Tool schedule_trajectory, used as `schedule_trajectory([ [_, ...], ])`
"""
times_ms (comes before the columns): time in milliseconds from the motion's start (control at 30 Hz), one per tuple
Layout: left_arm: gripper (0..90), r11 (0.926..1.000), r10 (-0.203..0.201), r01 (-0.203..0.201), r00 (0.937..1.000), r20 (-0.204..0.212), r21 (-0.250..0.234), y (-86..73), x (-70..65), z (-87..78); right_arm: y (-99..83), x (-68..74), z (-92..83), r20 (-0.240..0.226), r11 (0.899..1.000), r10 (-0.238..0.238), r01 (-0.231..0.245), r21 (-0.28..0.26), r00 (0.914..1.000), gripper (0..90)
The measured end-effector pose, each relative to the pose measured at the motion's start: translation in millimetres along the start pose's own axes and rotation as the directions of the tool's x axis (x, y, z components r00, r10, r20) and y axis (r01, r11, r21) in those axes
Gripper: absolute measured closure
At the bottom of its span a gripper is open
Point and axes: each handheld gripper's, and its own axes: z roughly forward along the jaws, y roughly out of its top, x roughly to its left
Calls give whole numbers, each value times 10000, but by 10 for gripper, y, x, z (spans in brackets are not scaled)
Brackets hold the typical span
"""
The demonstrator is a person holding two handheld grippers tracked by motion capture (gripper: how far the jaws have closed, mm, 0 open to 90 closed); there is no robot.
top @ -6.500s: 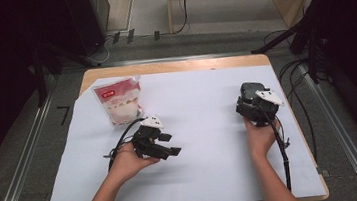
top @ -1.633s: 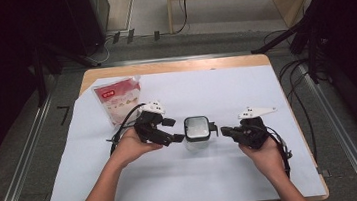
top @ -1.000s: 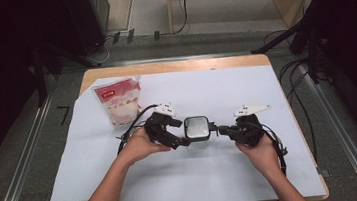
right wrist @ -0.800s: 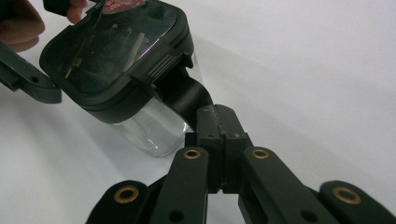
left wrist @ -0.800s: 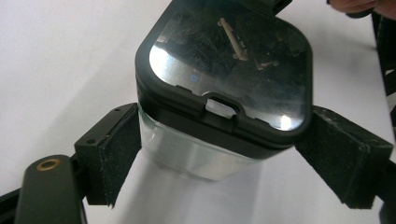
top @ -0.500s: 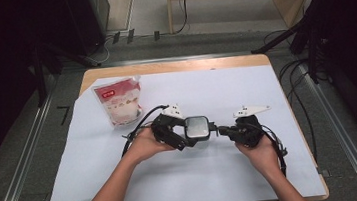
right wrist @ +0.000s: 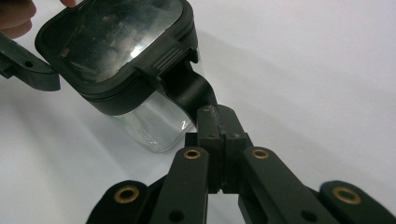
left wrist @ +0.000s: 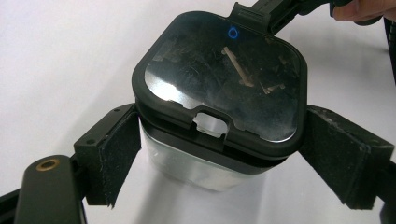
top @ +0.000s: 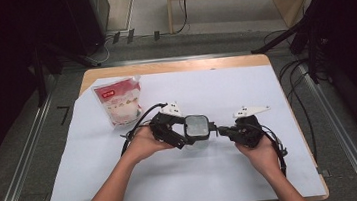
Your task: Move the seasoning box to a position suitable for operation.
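- We see a wooden table (top: 113, 73) covered by a white sheet (top: 226, 93), standing on a grey floor (top: 32, 161) with metal rails (top: 18, 173) along both sides; dark equipment and cables (top: 304, 74) sit at the edges of the room.
- A red-and-white pouch (top: 119, 101) lies on the sheet at the far left, well apart from the hands.
- Compared with the earliest picture, where the two hands rested apart, both now meet at the middle of the sheet around a clear container (top: 197, 131). Over the last half second we see almost no change.
- The left gripper (top: 180, 135) has its jaws on either side of the container's body, the pads (left wrist: 116, 149) just beside or touching its walls; we cannot tell whether they press.
- The right gripper (top: 222, 131) has its jaws closed on the black handle (right wrist: 189, 91) that sticks out from the container's side.
- The container has a transparent, rounded-square body and a black-framed lid (left wrist: 224, 74) with a glossy, scratched window, a small blue mark near its far edge, and a clip at its near edge.
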Motion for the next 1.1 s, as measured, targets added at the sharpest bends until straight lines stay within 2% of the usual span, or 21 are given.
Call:
schedule_trajectory([
  [400,161,9998,-17,16,10000,-25,-175,34,-27,-55,-2,11,-6,28,10000,-36,36,39,10000,900],
  [600,165,9999,125,-126,9998,-167,-61,74,-53,-86,-1,15,-6,25,10000,-40,40,33,10000,900],
  [700,179,9995,191,-197,9995,-246,-228,93,-79,-113,-1,20,-7,42,10000,-55,55,46,10000,900],
  [800,195,9993,306,-312,9991,-288,-200,104,-86,-140,1,19,-8,40,10000,-51,51,43,10000,900],
  [867,262,9991,383,-390,9988,-315,-190,112,-101,-160,2,19,-7,42,10000,-38,38,41,10000,900],
  [900,352,9988,435,-433,9990,55,-231,122,-110,-196,4,19,-6,9,10000,-74,74,14,10000,900],
  [967,379,9988,438,-437,9990,28,-209,128,-120,-196,5,21,-5,23,10000,-72,72,18,10000,900],
  [1100,502,9979,650,-648,9974,326,-87,150,-168,-209,8,18,-6,-17,10000,-32,32,53,10000,900],
])
